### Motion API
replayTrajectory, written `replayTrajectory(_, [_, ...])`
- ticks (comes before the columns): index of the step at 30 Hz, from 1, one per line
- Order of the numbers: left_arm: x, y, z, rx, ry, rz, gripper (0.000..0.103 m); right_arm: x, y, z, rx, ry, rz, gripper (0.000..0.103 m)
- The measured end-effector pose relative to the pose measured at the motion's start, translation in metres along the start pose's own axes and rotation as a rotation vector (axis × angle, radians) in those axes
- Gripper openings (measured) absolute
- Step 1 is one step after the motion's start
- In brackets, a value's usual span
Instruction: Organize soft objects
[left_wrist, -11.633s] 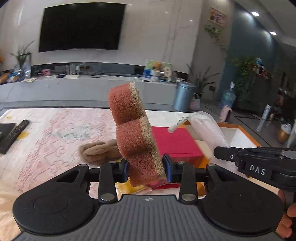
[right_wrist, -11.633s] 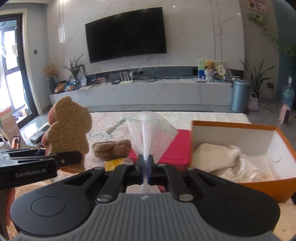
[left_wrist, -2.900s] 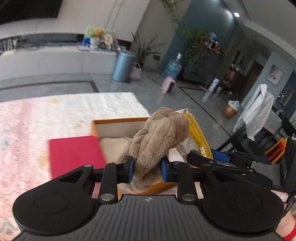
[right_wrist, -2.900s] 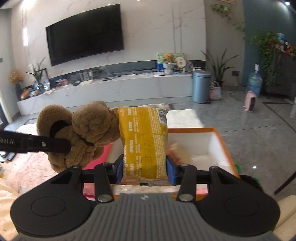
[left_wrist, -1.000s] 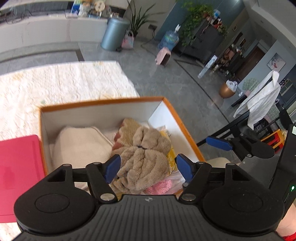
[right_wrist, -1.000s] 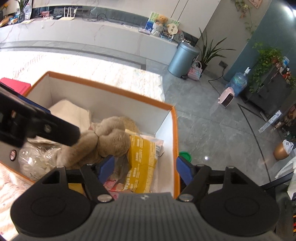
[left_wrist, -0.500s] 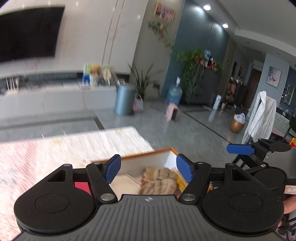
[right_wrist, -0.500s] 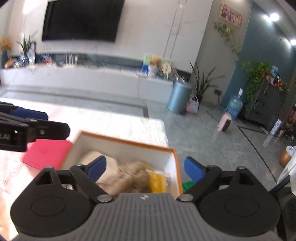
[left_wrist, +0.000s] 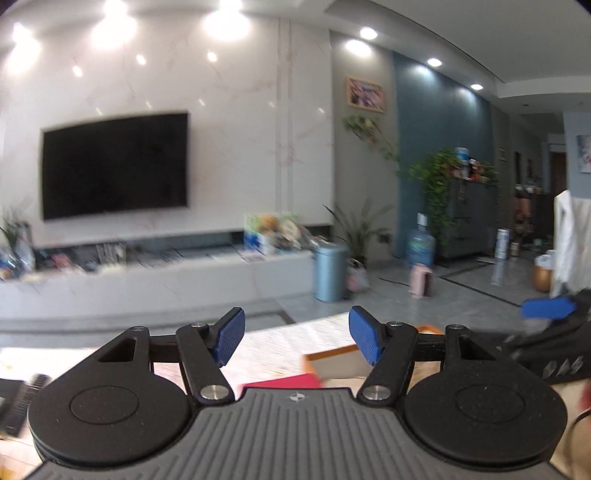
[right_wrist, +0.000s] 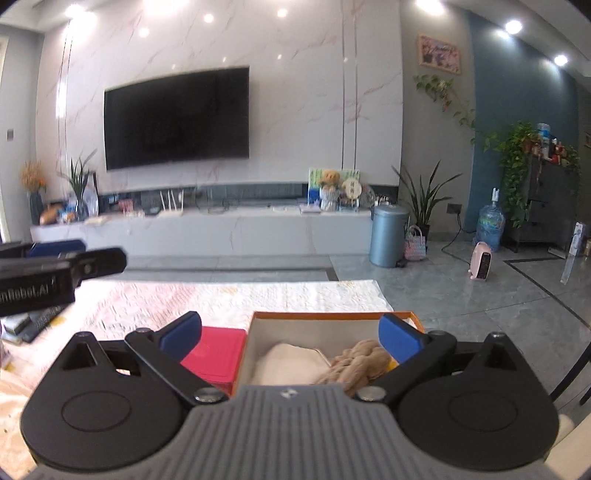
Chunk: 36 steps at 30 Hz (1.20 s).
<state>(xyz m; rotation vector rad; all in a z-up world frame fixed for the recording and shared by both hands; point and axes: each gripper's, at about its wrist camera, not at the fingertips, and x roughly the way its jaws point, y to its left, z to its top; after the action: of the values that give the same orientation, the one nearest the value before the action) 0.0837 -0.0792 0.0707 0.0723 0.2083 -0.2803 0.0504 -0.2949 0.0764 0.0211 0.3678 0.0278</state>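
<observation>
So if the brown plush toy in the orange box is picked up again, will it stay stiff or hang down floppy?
Probably floppy: the brown plush toy lies slumped in soft folds against the cream cloth inside the orange box. It is likely light for its size, since it looks like stuffed fabric. It should not slip easily, because its fuzzy surface would give the pads some hold.

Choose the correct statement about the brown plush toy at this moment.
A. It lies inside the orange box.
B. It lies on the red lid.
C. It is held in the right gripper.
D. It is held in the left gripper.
A: the brown plush toy rests in the orange box beside a cream cloth, while the right gripper and left gripper are both open and empty.
</observation>
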Motion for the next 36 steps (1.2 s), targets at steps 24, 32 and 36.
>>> replayTrajectory(24, [-0.017,0.018,-0.107,-0.058,0.139,0.175,0.094,0.006,0.039,-0.122,0.124,-0.044,-0.118,0.1])
replayTrajectory(32, [-0.011,0.022,-0.124,-0.054,0.246,0.183,0.094,0.022,0.038,-0.125,0.153,0.05,-0.095,0.1])
replayTrajectory(36, [-0.012,0.021,-0.129,-0.057,0.259,0.179,0.094,0.025,0.04,-0.127,0.135,0.062,-0.089,0.1])
